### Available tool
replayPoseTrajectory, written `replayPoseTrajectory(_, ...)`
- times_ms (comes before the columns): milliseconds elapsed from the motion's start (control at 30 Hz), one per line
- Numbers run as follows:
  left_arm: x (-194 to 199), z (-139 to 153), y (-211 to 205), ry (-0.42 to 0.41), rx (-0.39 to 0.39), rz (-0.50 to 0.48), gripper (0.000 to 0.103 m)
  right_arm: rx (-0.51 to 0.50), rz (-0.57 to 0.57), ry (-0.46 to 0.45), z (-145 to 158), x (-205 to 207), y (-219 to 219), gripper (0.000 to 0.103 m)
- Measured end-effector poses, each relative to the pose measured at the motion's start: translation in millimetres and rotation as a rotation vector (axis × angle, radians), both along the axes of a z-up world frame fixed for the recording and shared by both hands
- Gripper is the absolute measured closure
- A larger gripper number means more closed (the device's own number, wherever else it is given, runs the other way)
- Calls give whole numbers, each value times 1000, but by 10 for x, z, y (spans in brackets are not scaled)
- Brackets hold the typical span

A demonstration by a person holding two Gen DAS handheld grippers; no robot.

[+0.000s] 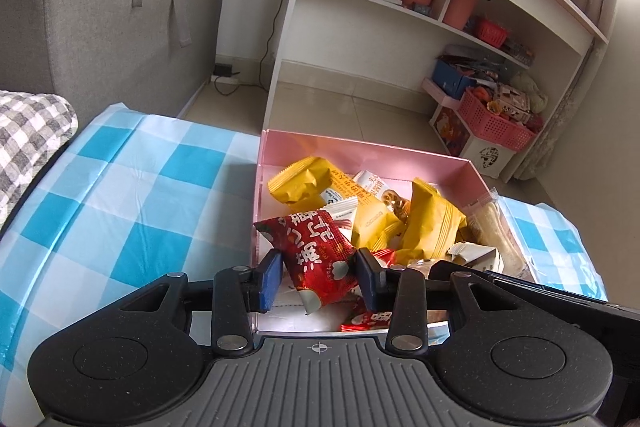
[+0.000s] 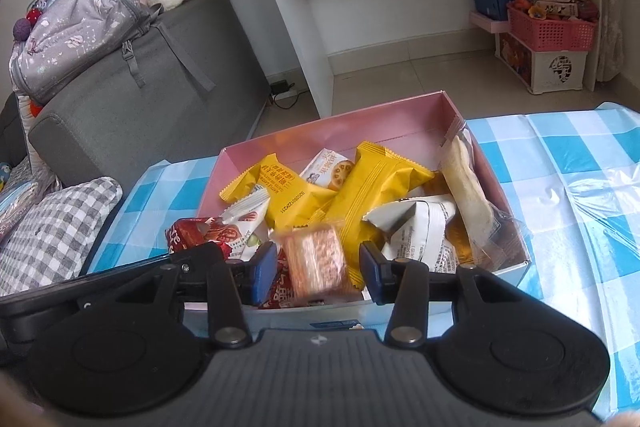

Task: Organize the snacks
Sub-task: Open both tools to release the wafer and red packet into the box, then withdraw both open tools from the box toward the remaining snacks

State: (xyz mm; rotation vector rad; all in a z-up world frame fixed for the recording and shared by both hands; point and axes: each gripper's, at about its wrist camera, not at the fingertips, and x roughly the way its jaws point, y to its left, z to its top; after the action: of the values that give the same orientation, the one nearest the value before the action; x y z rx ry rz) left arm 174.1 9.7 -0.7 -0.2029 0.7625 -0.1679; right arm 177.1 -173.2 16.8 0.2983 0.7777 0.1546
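We see the left gripper (image 1: 318,277) low in the centre of the left wrist view, its blue pads either side of a red snack packet (image 1: 316,259); the right pad meets the packet's edge while a sliver of gap shows at the left pad, so we cannot tell whether it is gripped or loose. The packet hangs over the near end of the pink box (image 1: 360,151), which fills the middle of the frame and sits on a blue-and-white checked cloth (image 1: 120,195); inside lie yellow packets (image 1: 430,223) and a white one (image 1: 476,255).

In the right wrist view the right gripper (image 2: 318,273) sits at lower centre with an orange-pink wafer packet (image 2: 316,261) between its pads; the packet is blurred, clear gaps show on both sides, so these jaws stand apart from it. A long pale cracker packet (image 2: 468,183) leans on the box's right wall; a grey sofa (image 2: 140,99) occupies the left, white shelves (image 2: 304,27) the upper centre.
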Motion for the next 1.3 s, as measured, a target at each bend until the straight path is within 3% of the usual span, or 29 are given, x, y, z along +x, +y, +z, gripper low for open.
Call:
replayPoseTrajectory(133,-6,9,8,1,-3,1,52,21,-18,-8,29,-21,-29,43)
replayPoseTrajectory(867,-300,88,-9,18,98,-87,30,-37,2,10,112,-190,-122,25)
replayPoseTrajectory(1167,-540,65,-8,28,184,-143,15,-83,23,36,117,-325,-191,15)
replayPoseTrajectory(1300,-685,41,-45,19,260,-198,11,-118,30,51,106,-381,-234,12)
